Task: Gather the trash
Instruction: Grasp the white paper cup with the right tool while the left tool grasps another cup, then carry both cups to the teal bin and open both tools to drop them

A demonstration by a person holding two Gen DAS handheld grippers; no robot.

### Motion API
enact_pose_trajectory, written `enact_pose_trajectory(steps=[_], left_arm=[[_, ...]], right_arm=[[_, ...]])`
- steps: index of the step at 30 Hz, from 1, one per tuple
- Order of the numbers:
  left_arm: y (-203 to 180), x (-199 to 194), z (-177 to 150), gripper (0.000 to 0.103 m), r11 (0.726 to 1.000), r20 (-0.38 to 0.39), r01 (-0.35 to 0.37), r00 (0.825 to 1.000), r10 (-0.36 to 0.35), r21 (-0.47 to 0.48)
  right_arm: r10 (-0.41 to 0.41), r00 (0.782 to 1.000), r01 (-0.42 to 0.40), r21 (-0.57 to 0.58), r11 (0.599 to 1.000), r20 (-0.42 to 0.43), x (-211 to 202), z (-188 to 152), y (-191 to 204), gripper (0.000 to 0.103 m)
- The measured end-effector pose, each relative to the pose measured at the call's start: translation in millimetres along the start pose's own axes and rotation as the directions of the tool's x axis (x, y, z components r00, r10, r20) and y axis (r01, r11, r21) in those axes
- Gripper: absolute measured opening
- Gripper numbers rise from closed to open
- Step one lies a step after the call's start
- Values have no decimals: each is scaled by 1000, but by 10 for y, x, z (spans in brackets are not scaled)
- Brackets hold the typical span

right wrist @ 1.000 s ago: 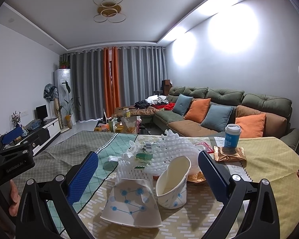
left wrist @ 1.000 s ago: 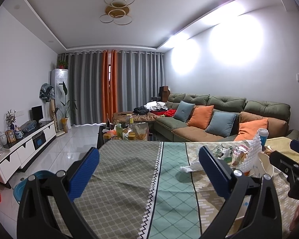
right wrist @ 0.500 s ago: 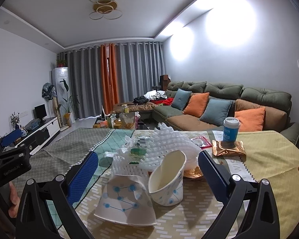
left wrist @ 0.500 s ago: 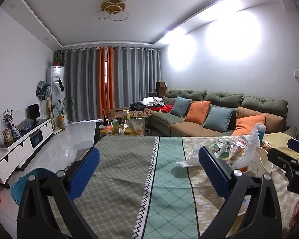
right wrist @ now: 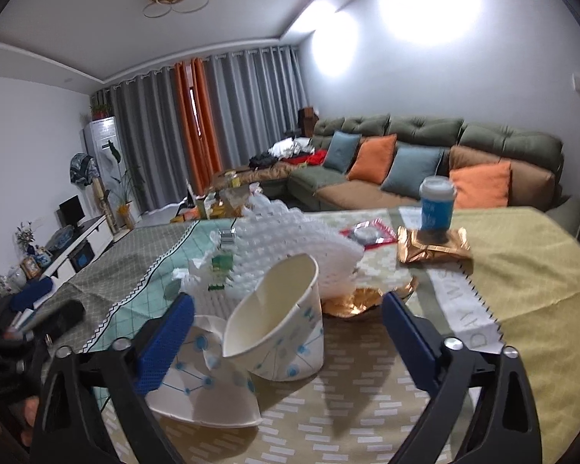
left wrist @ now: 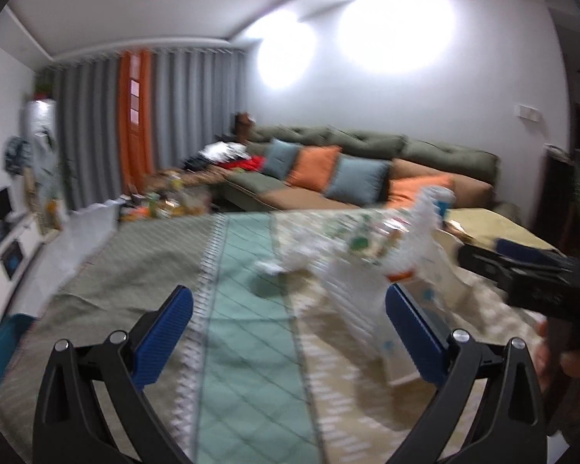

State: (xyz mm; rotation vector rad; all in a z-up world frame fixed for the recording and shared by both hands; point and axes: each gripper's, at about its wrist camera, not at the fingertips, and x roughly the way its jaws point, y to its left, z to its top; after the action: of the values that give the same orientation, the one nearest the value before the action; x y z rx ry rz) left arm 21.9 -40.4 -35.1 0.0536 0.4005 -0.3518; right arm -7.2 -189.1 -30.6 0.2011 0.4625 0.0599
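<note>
A pile of trash lies on the patterned tablecloth (right wrist: 522, 270): a crushed paper cup (right wrist: 278, 332), a flattened paper cup (right wrist: 201, 386), white foam netting (right wrist: 290, 247), gold wrappers (right wrist: 433, 247) and a red packet (right wrist: 367, 232). My right gripper (right wrist: 286, 344) is open, its jaws on either side of the crushed cup, close above the table. My left gripper (left wrist: 290, 328) is open and empty over the teal stripe, left of the blurred pile (left wrist: 367, 263). The right gripper also shows in the left wrist view (left wrist: 529, 270).
A blue lidded cup (right wrist: 437, 208) stands on a gold wrapper at the back. A sofa with cushions (right wrist: 406, 162) lies beyond the table. A cluttered coffee table (right wrist: 228, 193) and a TV cabinet (right wrist: 73, 239) stand at the left. A blue bin (left wrist: 3, 352) sits on the floor.
Both grippers have moved forward and tilted; the right one has closed in on the crushed cup. The left view is now blurred by motion and nearer the pile.
</note>
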Motion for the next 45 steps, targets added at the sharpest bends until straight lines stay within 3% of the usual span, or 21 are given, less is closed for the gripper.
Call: enact_pose_trajectory(steps=[1, 3, 6, 7, 9, 10, 13, 14, 15, 18, 27, 32, 36, 45], left_arm=[[-25, 45, -18, 100, 998, -31, 55, 998, -55, -3], [-64, 115, -51, 100, 992, -70, 128, 989, -128, -10], [-138, 227, -119, 99, 970, -129, 244, 961, -245, -22], [-159, 268, -146, 99, 958, -155, 284, 946, -285, -29], [-189, 330, -187, 81, 942, -185, 332, 924, -336, -50], [-199, 388, -219, 77, 925, -212, 373, 901, -379, -73], [-219, 504, -284, 58, 896, -255, 425, 859, -444, -129], [-210, 555, -311, 48, 885, -266, 442, 844, -466, -148], [-209, 580, -328, 39, 877, -273, 453, 833, -480, -162], [-166, 630, -356, 31, 862, -281, 470, 815, -506, -189], [-138, 365, -285, 21, 854, -248, 490, 817, -520, -176], [-15, 162, -233, 21, 857, -208, 485, 833, -513, -172], [242, -51, -188, 21, 872, -168, 453, 860, -482, -184], [869, -477, -160, 21, 918, -102, 323, 930, -352, -229]], right_arm=[[16, 1000, -16, 20, 1000, -23, 35, 0, -19, 82], [42, 998, -41, 44, 998, -43, 74, 8, -90, 67], [91, 992, -83, 96, 992, -84, 131, 36, -216, 48], [103, 990, -92, 114, 989, -98, 148, 33, -245, 46], [115, 987, -99, 139, 985, -114, 164, 31, -313, 39], [123, 984, -103, 155, 983, -125, 163, 21, -341, 36], [150, 978, -123, 182, 976, -144, 178, 9, -434, 18], [155, 977, -126, 189, 974, -149, 168, 3, -466, 10], [163, 975, -132, 198, 971, -152, 148, -2, -481, 7], [170, 974, -138, 204, 969, -147, 94, 10, -530, 5], [225, 967, -201, 181, 963, -122, -83, 134, -482, 4], [269, 957, -252, 142, 957, -112, -133, 216, -277, 4], [320, 941, -307, 123, 944, -109, -126, 238, -75, 4], [458, 877, -454, 60, 889, -147, 102, 303, 558, 4]])
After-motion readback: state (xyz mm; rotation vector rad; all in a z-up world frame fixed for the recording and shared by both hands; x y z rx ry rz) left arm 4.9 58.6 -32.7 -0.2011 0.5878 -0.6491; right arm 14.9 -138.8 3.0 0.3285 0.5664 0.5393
